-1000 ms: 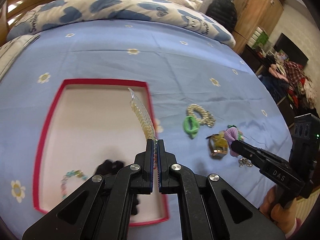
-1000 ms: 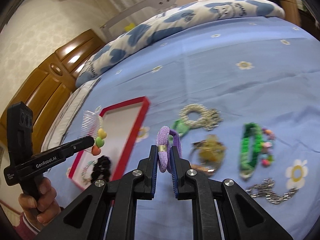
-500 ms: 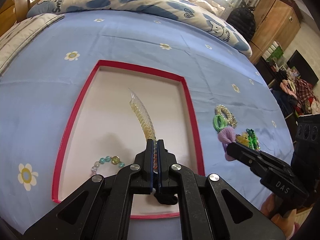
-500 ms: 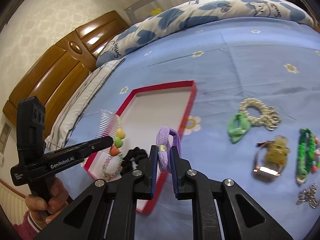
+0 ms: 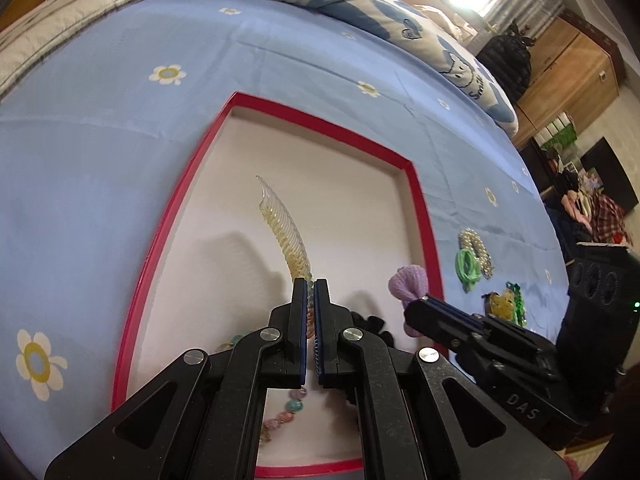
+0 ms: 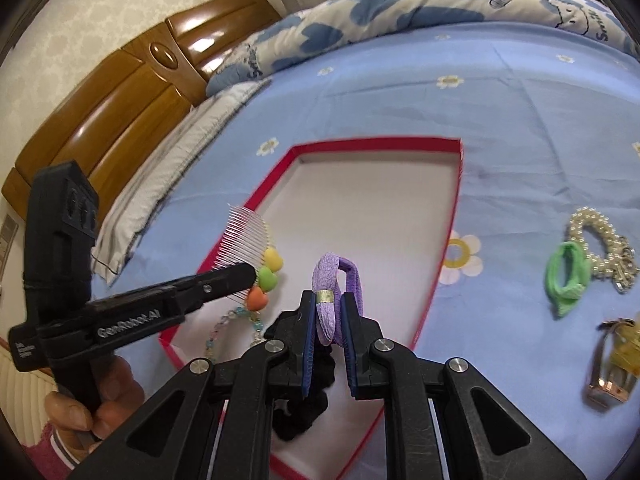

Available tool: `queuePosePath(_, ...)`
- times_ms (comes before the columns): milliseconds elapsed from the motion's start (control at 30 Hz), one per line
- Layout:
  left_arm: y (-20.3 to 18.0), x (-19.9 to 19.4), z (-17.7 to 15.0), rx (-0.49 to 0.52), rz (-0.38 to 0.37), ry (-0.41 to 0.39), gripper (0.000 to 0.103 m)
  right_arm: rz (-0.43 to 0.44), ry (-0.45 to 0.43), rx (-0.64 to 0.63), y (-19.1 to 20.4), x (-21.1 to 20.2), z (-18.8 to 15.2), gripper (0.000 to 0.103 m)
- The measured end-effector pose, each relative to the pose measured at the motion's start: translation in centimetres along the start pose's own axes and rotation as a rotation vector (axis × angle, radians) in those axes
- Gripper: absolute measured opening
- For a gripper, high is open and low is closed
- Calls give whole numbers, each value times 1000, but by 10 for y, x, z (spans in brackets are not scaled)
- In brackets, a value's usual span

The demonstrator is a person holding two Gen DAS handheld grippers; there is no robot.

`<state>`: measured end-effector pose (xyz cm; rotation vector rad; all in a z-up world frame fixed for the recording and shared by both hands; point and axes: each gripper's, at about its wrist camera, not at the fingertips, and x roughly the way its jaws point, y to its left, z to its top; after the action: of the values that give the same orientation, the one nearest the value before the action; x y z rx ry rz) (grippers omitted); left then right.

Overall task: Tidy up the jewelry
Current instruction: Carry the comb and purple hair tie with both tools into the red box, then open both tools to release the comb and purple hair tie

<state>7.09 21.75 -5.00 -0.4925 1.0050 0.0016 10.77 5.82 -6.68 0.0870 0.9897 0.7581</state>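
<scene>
Jewelry: one comb (image 5: pixel 283 229), one purple hair tie (image 6: pixel 334 298), each gripper-held.

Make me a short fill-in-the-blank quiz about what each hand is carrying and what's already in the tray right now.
1. The left tongs are shut on a clear ____ with heart beads.
2. The hair tie in the right tongs is ____ in colour.
3. The tray on the bed has a ____ rim.
4. The scrunchie lying in the tray is ____.

Missing words: comb; purple; red; black
</scene>
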Motion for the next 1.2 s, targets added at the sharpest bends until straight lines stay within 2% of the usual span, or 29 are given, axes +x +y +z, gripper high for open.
queuePosePath(400,18,6,-5,-41,4,35,5,10,64,14,-5,23,-2,17)
queuePosePath(467,18,7,-4,-41,21,39,9,10,63,14,-5,23,-2,18)
queuePosePath(533,20,8,-4,-45,26,47,20,10,64,14,-6,22,-2,19)
queuePosePath(600,22,8,-5,-54,31,51,27,13,63,14,-6,22,-1,23)
queuePosePath(700,22,6,-7,-52,42,53,27,19,63,12,-3,23,-1,28)
queuePosePath(800,23,3,-9,-52,49,53,34,19,58,13,-3,20,-2,31)
queuePosePath(933,23,-3,-11,-54,67,50,41,19,50,16,-3,16,-2,32)
queuePosePath(1200,23,-12,-18,-61,86,47,45,12,28,18,-1,3,-5,34)
